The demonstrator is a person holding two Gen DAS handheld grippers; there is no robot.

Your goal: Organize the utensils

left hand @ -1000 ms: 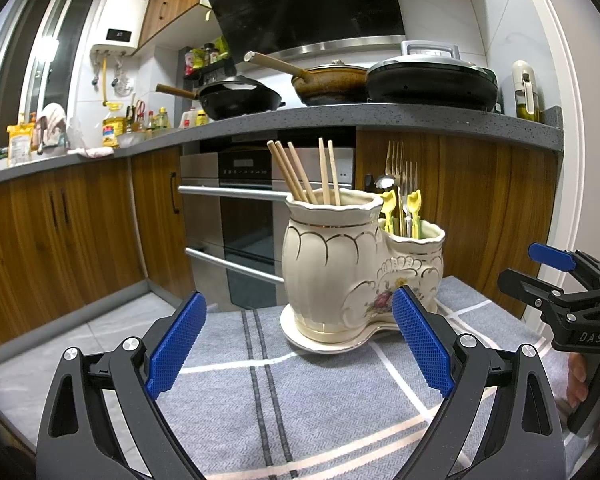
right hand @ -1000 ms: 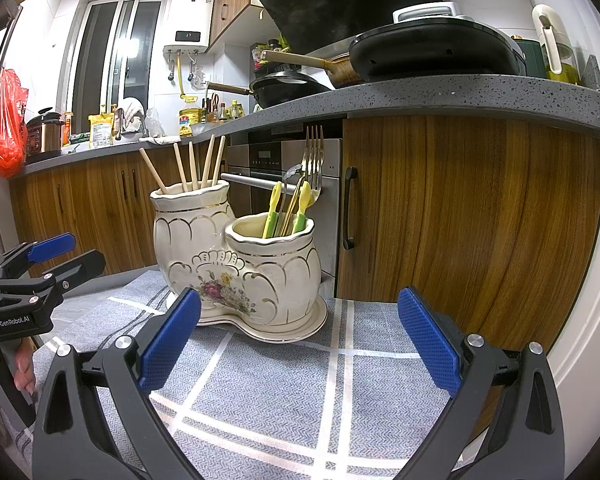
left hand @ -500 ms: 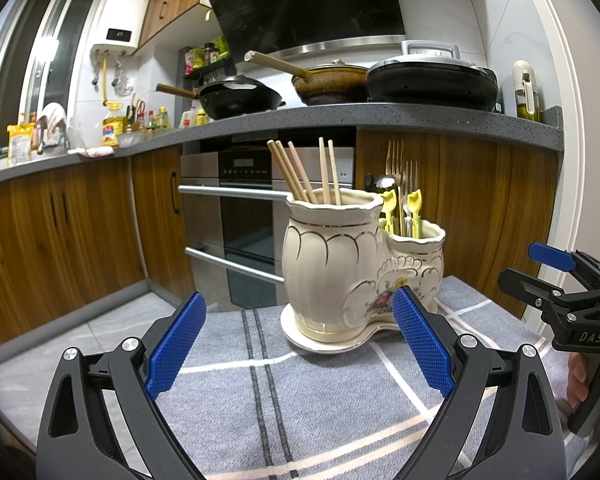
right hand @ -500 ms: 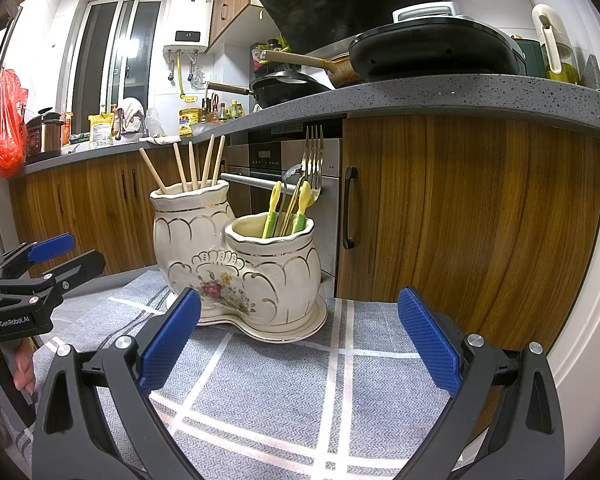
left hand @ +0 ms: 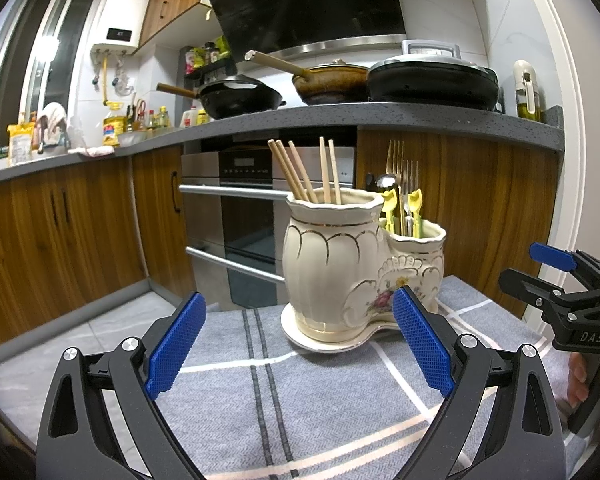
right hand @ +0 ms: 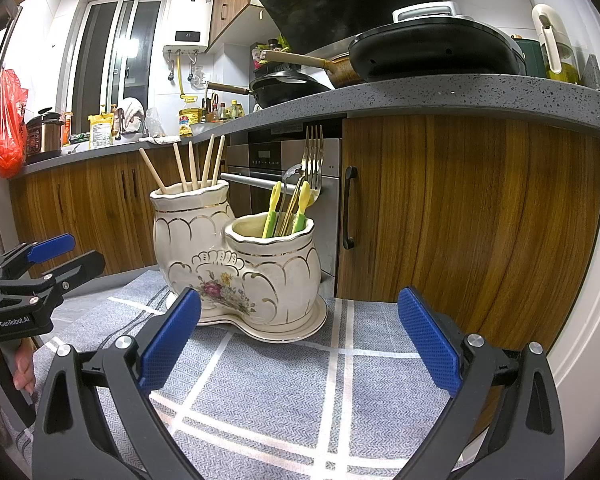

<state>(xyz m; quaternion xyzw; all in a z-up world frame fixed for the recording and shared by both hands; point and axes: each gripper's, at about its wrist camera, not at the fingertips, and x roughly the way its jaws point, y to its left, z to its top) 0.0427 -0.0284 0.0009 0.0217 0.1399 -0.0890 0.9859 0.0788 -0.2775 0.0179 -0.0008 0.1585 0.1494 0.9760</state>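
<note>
Kitchen cabinets of dark wood, an oven front and a grey stone worktop loaded with pans fill the background, and in front of them a grey cloth (left hand: 324, 396) with pale stripes covers the desk. On the cloth, roughly central between both cameras, stands a cream double-pot ceramic holder (left hand: 340, 264): its taller pot carries the wooden chopsticks (left hand: 300, 172), its shorter pot the forks (right hand: 314, 152) and yellow-green handled pieces (right hand: 300, 210). The left gripper (left hand: 296, 348) hangs low just short of the holder with its blue fingers (left hand: 176, 344) spread wide and nothing between them; the right gripper (right hand: 298, 340) does the same from the other side, equally wide and empty. Nothing loose lies on the cloth, so the sorting looks either finished or not yet begun, and I cannot tell which. Should more remain, the next move would call for raising one gripper above a pot rim and narrowing on a single shaft. What sits deep inside the pots is hidden, a spoon bowl among the forks is hard to make out, and the person shows only as fingertips at the frame edges.
</note>
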